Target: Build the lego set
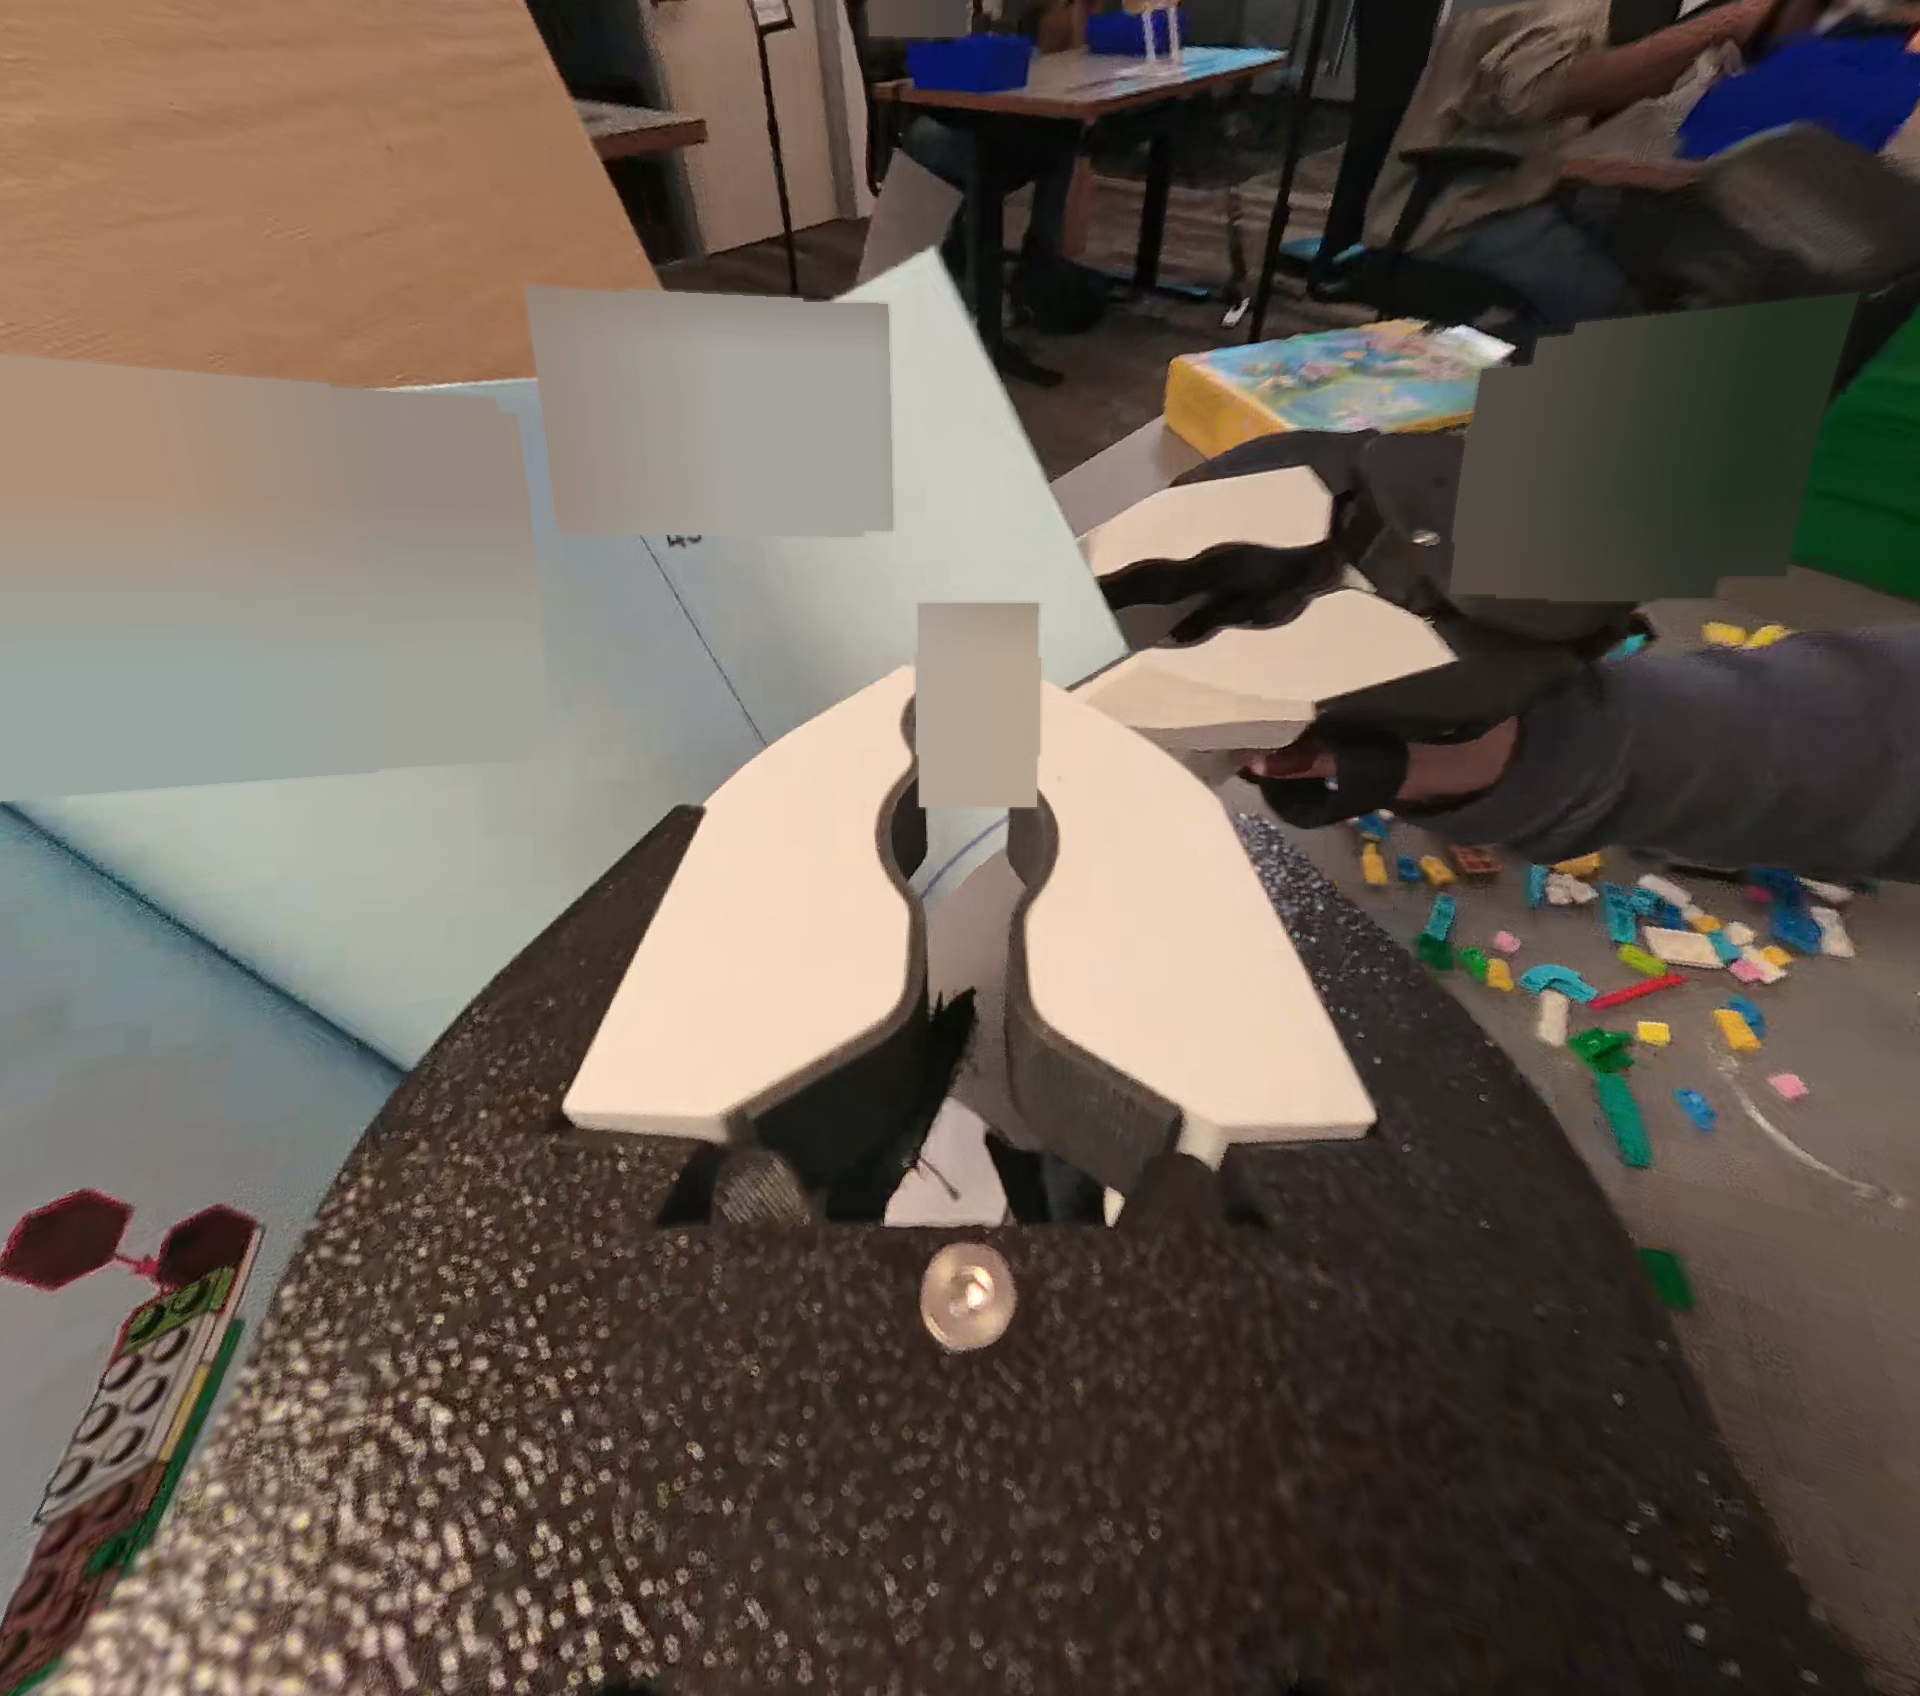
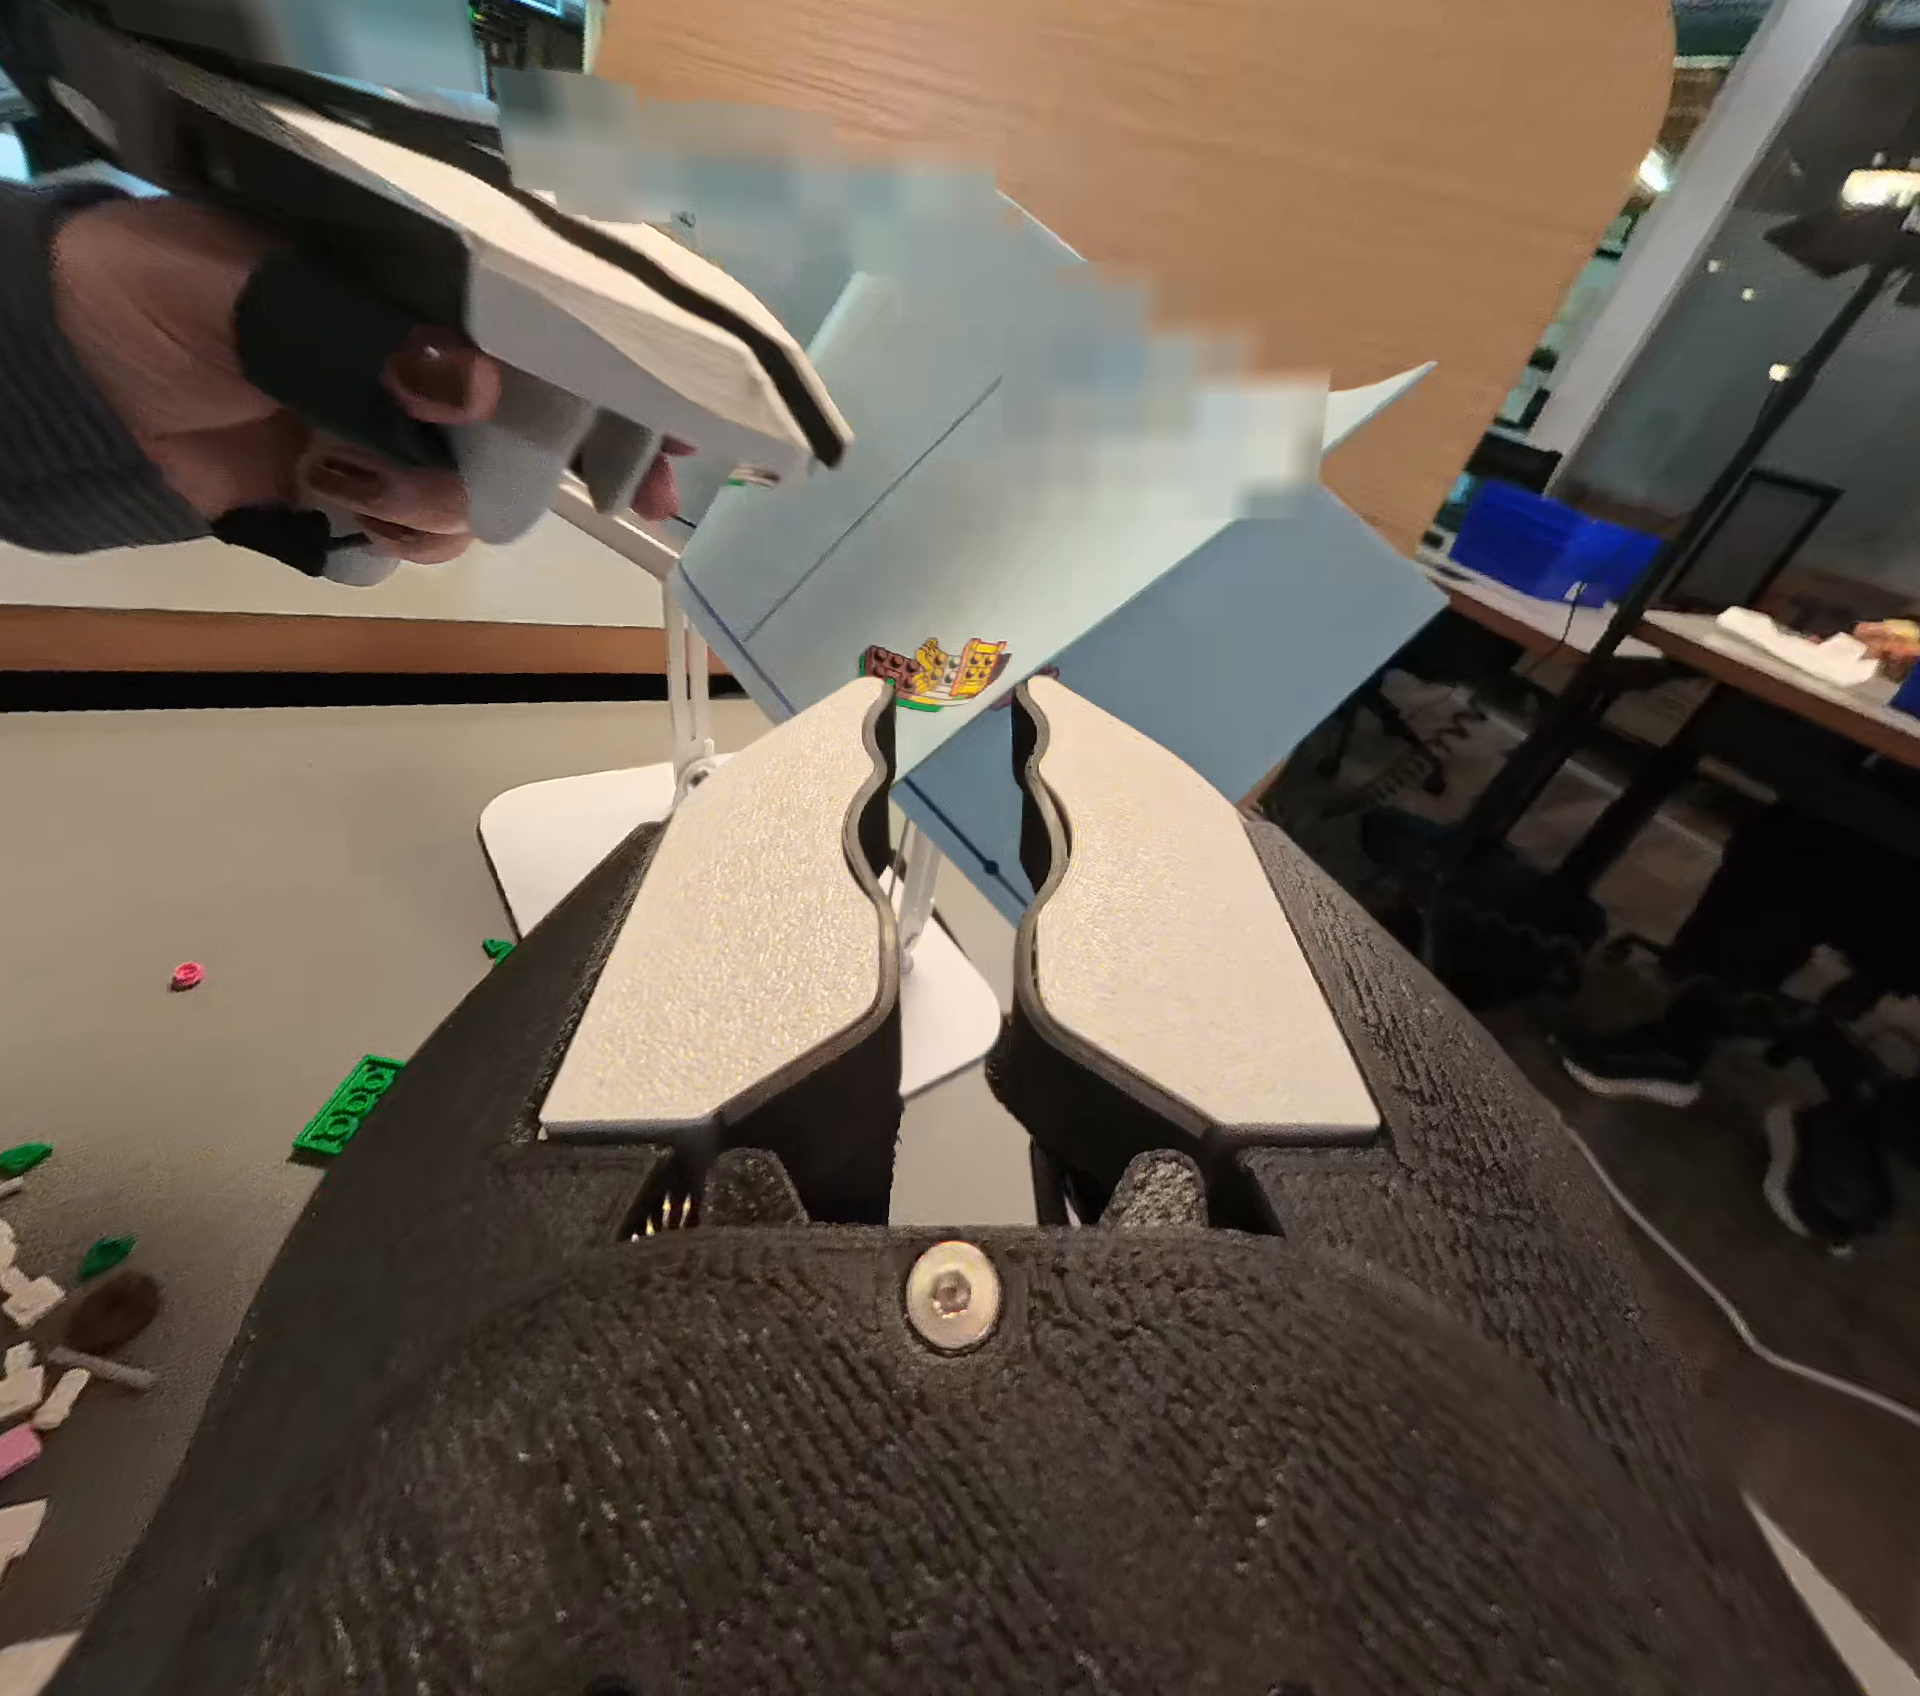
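On the stand, near tabletop edge: instruction booklet [image 2: 1039, 524] propped up on a white stand [image 2: 582, 825], pages tilted back.
Left tool [image 1: 971, 773]: tips pinched on a booklet page, jaws narrow; the contact itself sits under a blur patch.
Right tool [image 2: 951, 690]: jaws narrowly apart, empty, tips just short of the booklet's lower page edge.
Key relation: booklet lies straight ahead of both tools; left is on it, right is just beside.
Loose lego bricks [image 1: 1621, 950]: scattered on tabletop, off to the right of the left tool, well apart from both.
Set box [image 1: 1320, 389]: far tabletop edge.
Writing: pages blurred, only printed brick diagrams visible.
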